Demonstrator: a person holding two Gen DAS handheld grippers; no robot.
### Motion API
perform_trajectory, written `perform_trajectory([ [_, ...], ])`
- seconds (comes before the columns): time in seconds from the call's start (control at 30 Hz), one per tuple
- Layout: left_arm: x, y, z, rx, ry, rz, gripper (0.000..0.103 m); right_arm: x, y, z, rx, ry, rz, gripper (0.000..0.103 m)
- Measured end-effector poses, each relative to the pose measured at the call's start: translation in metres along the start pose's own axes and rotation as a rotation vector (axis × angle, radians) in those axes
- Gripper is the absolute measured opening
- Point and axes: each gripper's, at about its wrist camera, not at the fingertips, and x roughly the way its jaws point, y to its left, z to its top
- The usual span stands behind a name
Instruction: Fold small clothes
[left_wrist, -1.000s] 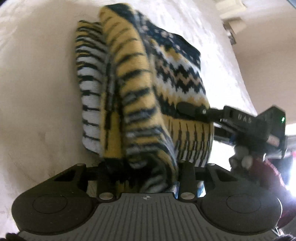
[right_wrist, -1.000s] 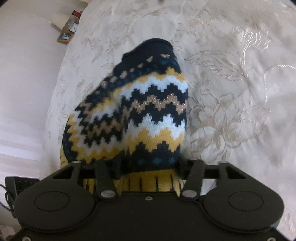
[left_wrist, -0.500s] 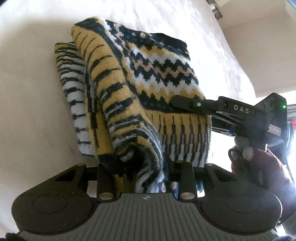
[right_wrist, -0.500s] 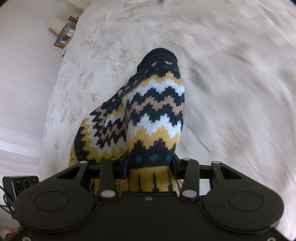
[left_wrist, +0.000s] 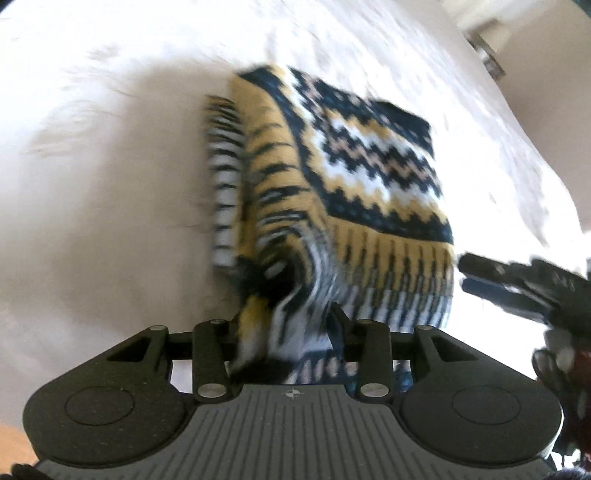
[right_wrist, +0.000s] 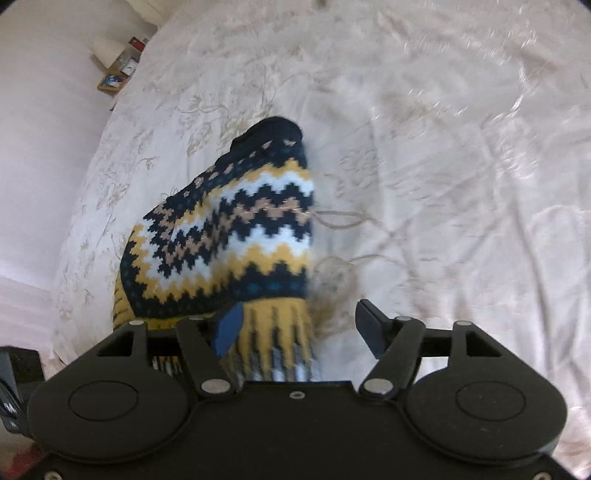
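A folded knit sweater (left_wrist: 332, 192) in yellow, navy and white zigzag bands lies on the white embroidered bedspread (left_wrist: 92, 184). My left gripper (left_wrist: 284, 332) is shut on the sweater's near striped hem, with bunched cloth between its fingers. In the right wrist view the sweater (right_wrist: 236, 236) lies ahead and to the left. My right gripper (right_wrist: 299, 332) is open, its fingers spread apart, with the hem lying loose between them. The right gripper also shows at the right of the left wrist view (left_wrist: 517, 284), apart from the sweater's edge.
The bedspread (right_wrist: 443, 166) spreads wide to the right and far side. A small shelf with boxes (right_wrist: 118, 70) stands by the wall at the upper left. A wall corner (left_wrist: 487, 55) shows at the upper right of the left wrist view.
My right gripper has opened and let go of the sweater hem, drawing back from it. The sweater has come down flatter on the bed. My left gripper still holds the hem.
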Motion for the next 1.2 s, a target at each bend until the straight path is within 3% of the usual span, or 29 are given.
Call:
perform_trajectory([
  [0.17,-0.054,0.024,-0.017,-0.036,-0.098,0.079,0.039,-0.017,-0.004,-0.013,-0.068,-0.030,-0.015,0.076],
  [0.27,-0.086,0.021,-0.018,-0.001,-0.154,0.104,0.039,-0.024,-0.004,-0.019,-0.079,-0.047,-0.005,0.081],
  [0.53,-0.096,-0.025,0.009,0.134,-0.267,0.126,0.045,-0.025,0.008,-0.029,-0.116,-0.082,-0.024,0.103],
  [0.8,-0.061,-0.033,0.046,0.237,-0.258,0.201,0.047,-0.013,0.015,-0.019,-0.122,-0.076,-0.063,0.103],
  [1.0,-0.032,-0.006,0.058,0.246,-0.166,0.265,0.047,0.006,0.020,-0.003,-0.126,-0.062,-0.094,0.103],
  [1.07,-0.025,0.005,0.059,0.230,-0.139,0.265,0.049,0.017,0.020,0.001,-0.134,-0.036,-0.131,0.103],
  [1.2,-0.017,0.017,0.061,0.228,-0.113,0.253,0.063,0.038,0.011,0.006,-0.117,0.024,-0.179,0.103],
])
